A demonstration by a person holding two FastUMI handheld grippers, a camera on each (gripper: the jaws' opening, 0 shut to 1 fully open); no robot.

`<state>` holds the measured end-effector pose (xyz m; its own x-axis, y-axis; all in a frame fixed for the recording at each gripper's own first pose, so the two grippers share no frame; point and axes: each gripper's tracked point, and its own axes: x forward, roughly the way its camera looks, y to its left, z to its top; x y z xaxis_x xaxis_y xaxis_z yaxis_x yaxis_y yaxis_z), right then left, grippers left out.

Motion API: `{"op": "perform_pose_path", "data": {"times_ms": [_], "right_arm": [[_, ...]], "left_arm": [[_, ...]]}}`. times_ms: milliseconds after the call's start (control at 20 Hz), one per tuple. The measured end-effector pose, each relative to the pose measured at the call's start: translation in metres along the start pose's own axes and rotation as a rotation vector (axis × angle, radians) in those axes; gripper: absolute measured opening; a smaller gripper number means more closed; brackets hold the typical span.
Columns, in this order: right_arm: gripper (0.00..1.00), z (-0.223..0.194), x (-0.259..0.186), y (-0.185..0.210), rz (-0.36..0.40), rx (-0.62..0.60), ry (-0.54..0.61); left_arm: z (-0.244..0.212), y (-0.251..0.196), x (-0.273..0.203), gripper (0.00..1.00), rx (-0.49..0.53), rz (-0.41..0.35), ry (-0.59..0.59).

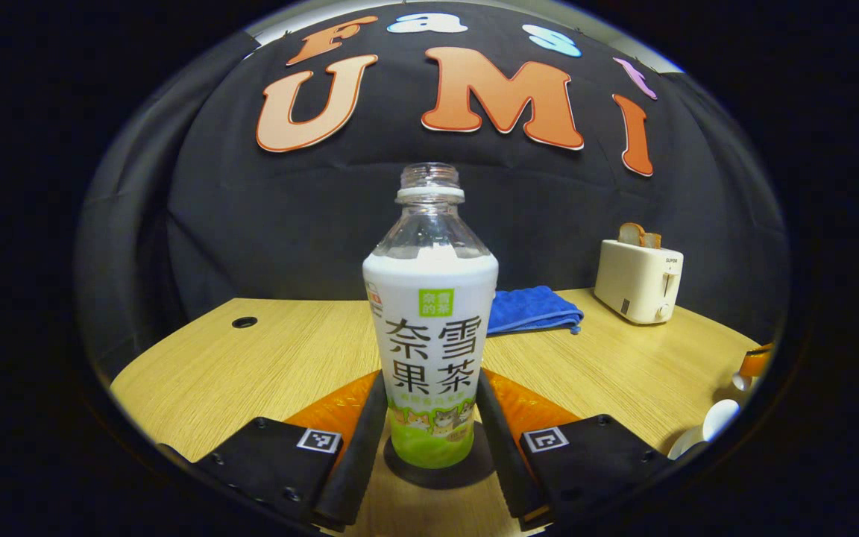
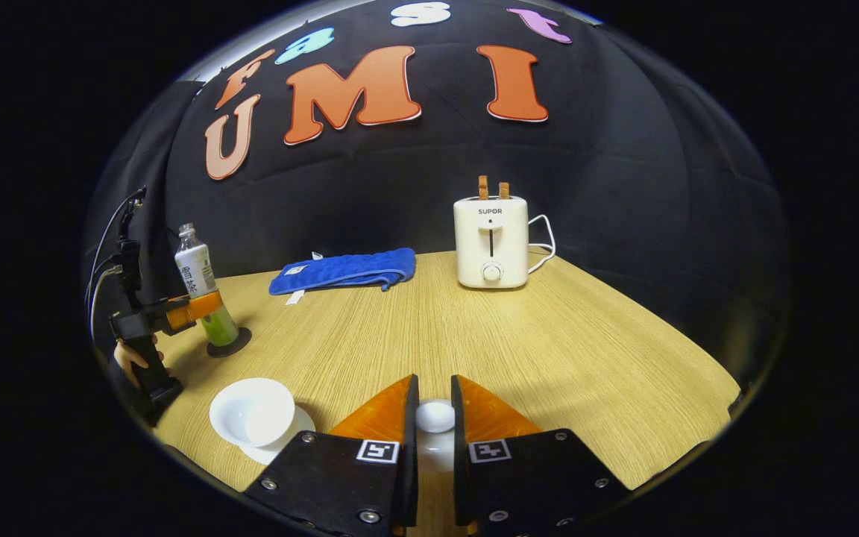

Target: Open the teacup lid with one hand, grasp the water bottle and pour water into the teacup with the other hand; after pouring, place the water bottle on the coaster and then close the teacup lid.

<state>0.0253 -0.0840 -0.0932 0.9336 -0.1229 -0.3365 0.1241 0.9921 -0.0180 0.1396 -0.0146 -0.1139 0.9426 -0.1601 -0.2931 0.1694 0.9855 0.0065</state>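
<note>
The water bottle point(image 1: 429, 328), uncapped with a white label, stands upright on a dark round coaster point(image 1: 483, 464). My left gripper point(image 1: 431, 380) is shut on its lower half, one finger on each side. The right gripper view shows the same bottle point(image 2: 197, 276), coaster point(image 2: 232, 344) and left gripper point(image 2: 198, 307) at the far left. My right gripper point(image 2: 435, 406) is shut on the knob of the white teacup lid point(image 2: 435, 418) and holds it above the table. Left of it, the white teacup point(image 2: 253, 418) stands uncovered on its saucer. The teacup point(image 1: 720, 418) also sits at the right edge of the left gripper view.
A folded blue cloth point(image 2: 344, 270) lies at the back of the wooden table point(image 2: 549, 358). A cream toaster point(image 2: 491, 242) with bread in its slots stands at the back right, its cord trailing behind. A person's hand point(image 2: 131, 358) holds the left gripper's handle.
</note>
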Motion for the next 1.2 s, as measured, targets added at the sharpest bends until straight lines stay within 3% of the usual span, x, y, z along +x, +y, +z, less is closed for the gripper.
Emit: {"op": "perform_pose_path", "data": {"times_ms": [250,450,800,1200], "right_arm": [[0.19,0.001,-0.001,-0.001,-0.003,0.001,-0.004],[0.19,0.004,-0.002,-0.002,-0.006,0.006,-0.014],[0.20,0.021,-0.009,0.011,0.010,0.004,-0.080],[0.19,0.030,-0.019,0.076,0.119,-0.031,-0.141]], "left_arm": [[-0.005,0.000,-0.002,0.79,0.001,0.004,0.001],[-0.004,0.000,-0.008,0.94,0.023,0.018,-0.014],[0.007,-0.003,-0.048,0.95,0.009,0.066,-0.099],[0.012,-0.004,-0.089,0.96,0.001,0.081,-0.159]]}}
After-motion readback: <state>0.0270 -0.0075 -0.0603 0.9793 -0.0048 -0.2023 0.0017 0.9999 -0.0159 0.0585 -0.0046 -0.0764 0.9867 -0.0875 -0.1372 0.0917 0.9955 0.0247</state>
